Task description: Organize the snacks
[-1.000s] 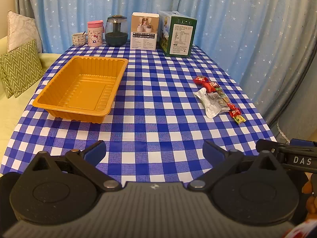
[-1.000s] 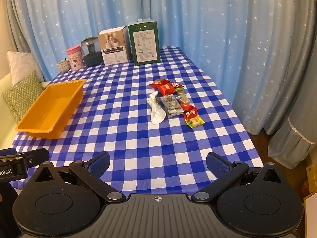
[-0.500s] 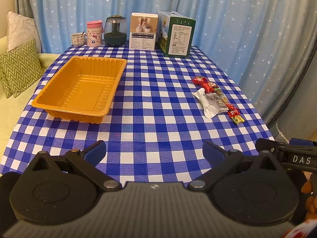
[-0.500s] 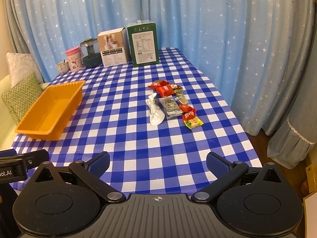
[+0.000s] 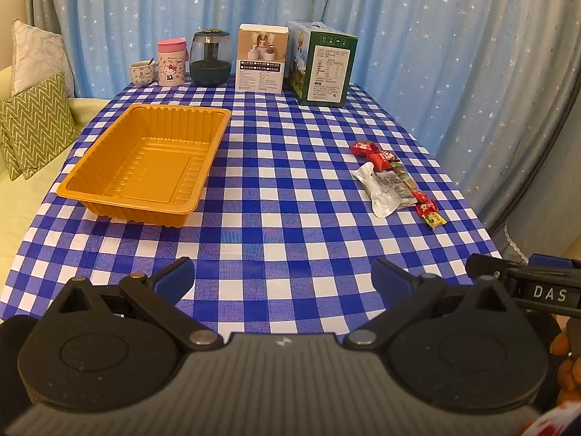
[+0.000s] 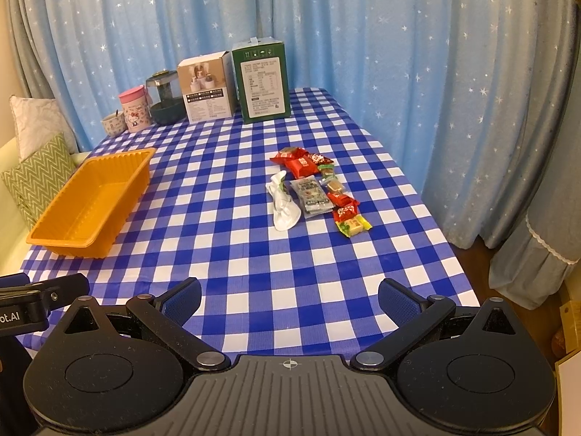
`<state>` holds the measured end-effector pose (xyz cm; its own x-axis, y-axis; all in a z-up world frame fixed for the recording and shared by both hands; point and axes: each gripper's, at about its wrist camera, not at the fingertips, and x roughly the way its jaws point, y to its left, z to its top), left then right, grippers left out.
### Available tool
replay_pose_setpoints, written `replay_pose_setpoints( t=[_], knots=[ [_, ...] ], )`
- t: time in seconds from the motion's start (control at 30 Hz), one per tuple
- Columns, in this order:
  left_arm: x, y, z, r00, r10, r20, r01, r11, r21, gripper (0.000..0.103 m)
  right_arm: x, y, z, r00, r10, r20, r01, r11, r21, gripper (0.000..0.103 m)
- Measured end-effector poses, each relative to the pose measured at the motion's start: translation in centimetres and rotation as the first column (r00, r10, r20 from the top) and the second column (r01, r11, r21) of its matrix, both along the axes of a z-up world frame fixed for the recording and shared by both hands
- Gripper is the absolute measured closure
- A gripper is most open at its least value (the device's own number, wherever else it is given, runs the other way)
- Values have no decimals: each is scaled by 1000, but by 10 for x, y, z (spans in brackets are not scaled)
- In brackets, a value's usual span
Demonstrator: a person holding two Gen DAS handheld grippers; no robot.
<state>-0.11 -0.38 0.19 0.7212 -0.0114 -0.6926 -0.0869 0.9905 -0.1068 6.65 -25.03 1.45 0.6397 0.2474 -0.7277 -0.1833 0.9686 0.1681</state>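
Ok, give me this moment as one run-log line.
stage: before first pick | left gripper: open, holds nothing | right gripper: open, holds nothing | snacks: on tablecloth | orange tray: holds no snacks

A row of things is set along the far edge of the checked tablecloth (image 5: 290, 218): a small cup (image 5: 141, 72), a pink tumbler (image 5: 171, 61), a dark jar (image 5: 211, 57), a white box (image 5: 262, 59), a green box (image 5: 325, 67). Cushions (image 5: 34, 123) are seen at left, before starred blue curtains (image 5: 417, 36).

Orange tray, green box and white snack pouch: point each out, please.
Orange tray (image 5: 109, 160): left wrist view, left rim.
Green box (image 6: 262, 87): right wrist view, label face.
White snack pouch (image 6: 285, 209): right wrist view, pouch body.
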Motion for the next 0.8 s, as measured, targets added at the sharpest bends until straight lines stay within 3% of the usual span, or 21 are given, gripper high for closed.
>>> replay_pose_setpoints(
  t=[0.8],
  knots=[
    [0, 0, 0, 1000, 1, 0, -1, 1000, -1, 0, 0, -2, 1, 1000, -3, 3, 3, 1000, 0, 0]
  ],
)
